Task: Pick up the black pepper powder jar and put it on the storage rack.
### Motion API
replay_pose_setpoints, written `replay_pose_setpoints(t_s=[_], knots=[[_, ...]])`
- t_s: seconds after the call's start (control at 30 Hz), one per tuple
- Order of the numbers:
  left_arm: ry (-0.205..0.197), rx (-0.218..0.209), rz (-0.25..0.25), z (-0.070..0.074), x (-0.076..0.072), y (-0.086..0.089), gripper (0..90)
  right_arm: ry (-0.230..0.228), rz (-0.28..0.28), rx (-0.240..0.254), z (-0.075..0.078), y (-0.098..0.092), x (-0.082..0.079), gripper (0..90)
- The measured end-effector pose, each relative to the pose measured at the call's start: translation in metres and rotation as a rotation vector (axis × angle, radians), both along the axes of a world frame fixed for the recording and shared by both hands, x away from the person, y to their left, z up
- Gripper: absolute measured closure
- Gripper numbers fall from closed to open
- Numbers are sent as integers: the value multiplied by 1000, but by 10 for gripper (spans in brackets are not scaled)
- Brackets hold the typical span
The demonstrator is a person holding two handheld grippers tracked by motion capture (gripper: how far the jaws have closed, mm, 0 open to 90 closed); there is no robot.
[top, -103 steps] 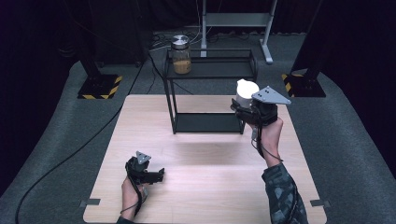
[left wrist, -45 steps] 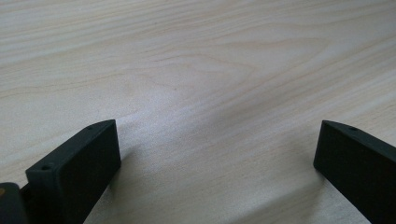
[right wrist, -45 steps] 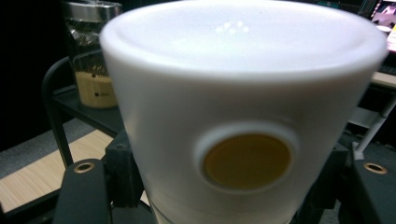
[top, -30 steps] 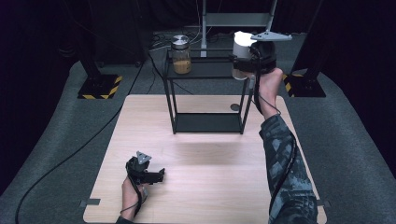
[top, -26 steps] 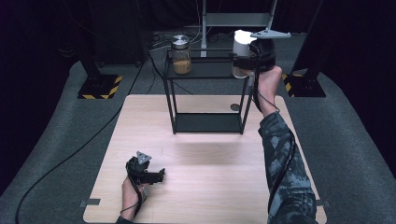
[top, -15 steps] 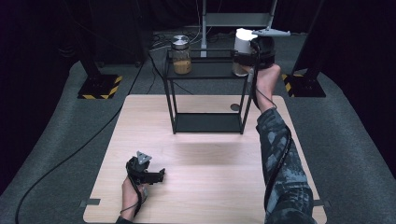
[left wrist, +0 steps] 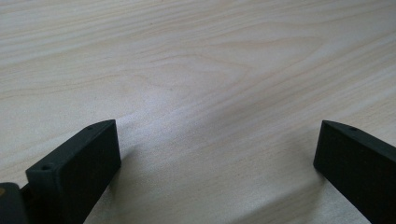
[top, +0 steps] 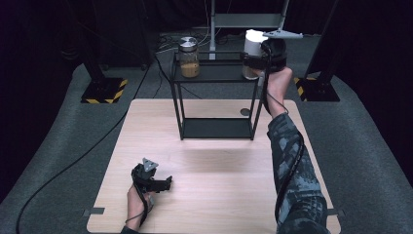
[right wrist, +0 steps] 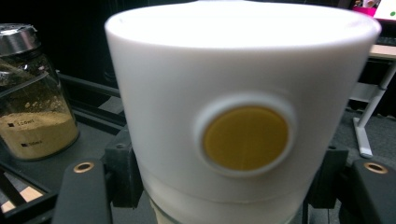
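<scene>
Fingers (right wrist: 100, 179) of your right gripper (top: 265, 54) clamp the white-lidded jar (right wrist: 243, 107) over the rack's (top: 214, 73) top shelf.
Let go too early and it could tip off the edge or knock the other jar (top: 189, 57). Your left gripper (top: 158, 183) rests open-fingered on the surface (top: 219, 185).

Two jars: one glass (top: 189, 57) with tan powder, one white-lidded (top: 253, 48). One black rack (top: 217, 97). One wooden table (top: 214, 170). Two grippers: left (top: 163, 184), right (top: 258, 58). One disc (top: 245, 111).
</scene>
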State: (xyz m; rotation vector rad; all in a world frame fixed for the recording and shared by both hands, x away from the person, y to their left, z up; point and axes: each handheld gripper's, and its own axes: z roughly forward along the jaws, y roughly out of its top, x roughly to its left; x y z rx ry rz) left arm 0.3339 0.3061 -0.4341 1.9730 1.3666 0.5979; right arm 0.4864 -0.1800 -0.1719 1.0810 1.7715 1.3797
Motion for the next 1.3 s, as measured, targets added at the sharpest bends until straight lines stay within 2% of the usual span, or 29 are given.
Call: replay_pose_setpoints(t_s=[0.27,0.3,0.37,0.47,0.5,0.53,0.6,0.73,0.77,0.8,0.87,0.9,0.93,1.0,1.1,1.3], knots=[[0,0,0,0,0,0,1,22,30,-11,5,-7,1,269],[0,0,0,0,0,0,1,44,62,-19,10,-12,4,221],[0,0,0,0,0,0,1,35,54,-38,13,-12,-2,137],[0,0,0,0,0,0,1,40,38,-79,20,-9,-12,69],[0,0,0,0,0,0,1,40,38,-79,20,-9,-12,69],[0,-1,1,0,0,0,1,64,29,-120,25,-6,-19,18],[0,1,0,0,0,0,1,81,24,-164,28,-4,-26,0],[0,0,0,0,0,0,1,116,32,-232,26,-3,-42,0],[0,0,0,0,0,0,1,116,32,-232,26,-3,-42,0],[0,0,0,0,0,0,1,137,49,-257,22,-6,-48,0],[0,0,0,0,0,0,1,153,65,-274,13,-9,-55,0],[0,0,0,0,0,0,1,153,65,-274,13,-9,-55,0],[0,1,0,0,0,0,1,172,81,-284,-2,-12,-61,0],[0,0,1,0,0,0,0,190,82,-292,-22,-14,-65,0],[0,0,1,0,0,0,1,216,88,-274,-61,-22,-71,0],[0,0,1,0,0,0,1,313,75,-192,-149,-40,-86,0]])
